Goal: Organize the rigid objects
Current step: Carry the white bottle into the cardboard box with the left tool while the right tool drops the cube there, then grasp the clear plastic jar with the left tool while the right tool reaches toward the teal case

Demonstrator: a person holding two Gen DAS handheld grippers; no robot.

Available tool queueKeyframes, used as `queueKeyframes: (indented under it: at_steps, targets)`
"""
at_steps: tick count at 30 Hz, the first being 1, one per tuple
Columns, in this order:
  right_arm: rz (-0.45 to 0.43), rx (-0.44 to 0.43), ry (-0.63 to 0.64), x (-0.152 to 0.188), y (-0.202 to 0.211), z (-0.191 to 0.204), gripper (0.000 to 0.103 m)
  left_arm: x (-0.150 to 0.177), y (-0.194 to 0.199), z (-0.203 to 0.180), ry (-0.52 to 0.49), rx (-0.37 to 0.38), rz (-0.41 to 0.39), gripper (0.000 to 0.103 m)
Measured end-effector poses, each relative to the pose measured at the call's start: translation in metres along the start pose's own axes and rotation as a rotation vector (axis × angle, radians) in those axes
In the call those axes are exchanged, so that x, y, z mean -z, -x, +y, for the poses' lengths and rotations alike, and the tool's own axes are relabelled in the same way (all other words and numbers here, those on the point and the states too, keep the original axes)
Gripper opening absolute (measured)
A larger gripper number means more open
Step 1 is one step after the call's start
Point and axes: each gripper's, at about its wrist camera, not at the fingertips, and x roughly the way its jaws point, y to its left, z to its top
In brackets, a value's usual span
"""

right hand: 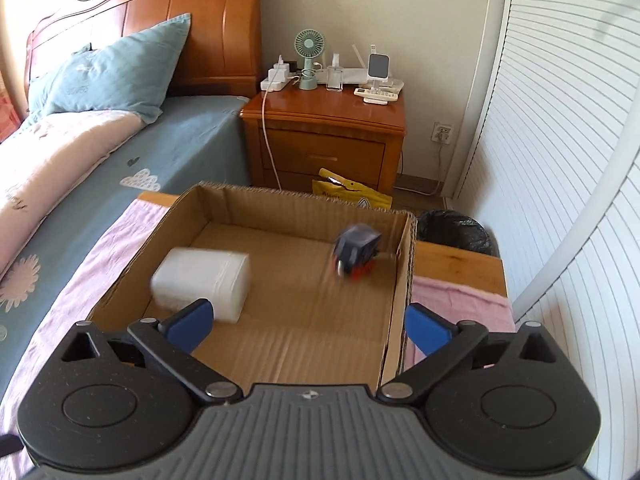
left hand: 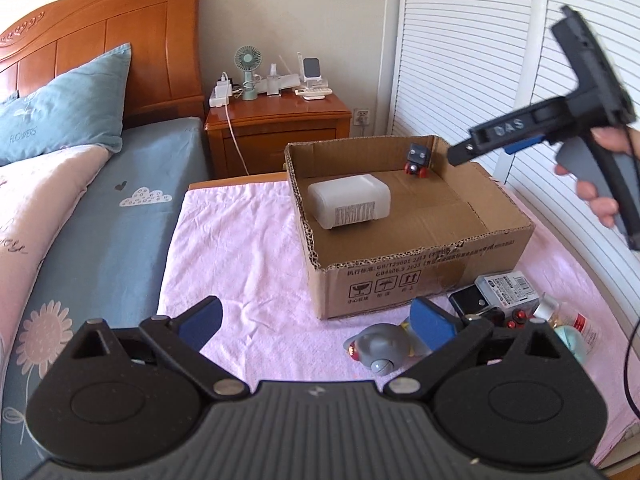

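Observation:
An open cardboard box [left hand: 400,280] stands on a pink cloth. Inside lie a white plastic container [left hand: 348,204] at the left and a small dark toy robot with red wheels [left hand: 418,160] in the far right corner. In the right wrist view the container [right hand: 204,280] is sharp and the toy robot [right hand: 356,252] is blurred. My right gripper [right hand: 310,324] is open over the box's near right wall [right hand: 402,280], nothing between its fingers. My left gripper [left hand: 316,320] is open in front of the box, beside a grey toy [left hand: 380,348].
Right of the grey toy lie a black device [left hand: 468,300], a labelled small box [left hand: 508,284] and a clear bottle [left hand: 576,324]. A bed [left hand: 100,220] is at the left, a bedside cabinet [left hand: 280,120] behind, louvred doors [left hand: 460,60] at the right, a black bin [right hand: 456,232] beyond the box.

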Motion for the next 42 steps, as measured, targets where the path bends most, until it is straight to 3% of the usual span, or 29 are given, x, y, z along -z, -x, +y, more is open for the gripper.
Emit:
queueKeyframes:
  at_steps: [12,24,42]
  targets:
    - [0.026,0.038,-0.006,0.074,0.044,0.014,0.103,0.019,0.011,-0.017,-0.004,-0.042,-0.04,0.102]
    - [0.144,0.121,-0.205,0.151,0.038,-0.017,0.103,0.039,0.008,-0.036,-0.016,-0.024,-0.009,0.102]
    - [0.181,0.161,-0.282,0.203,0.05,-0.036,0.103,0.046,0.011,-0.059,-0.059,0.017,0.008,0.102]
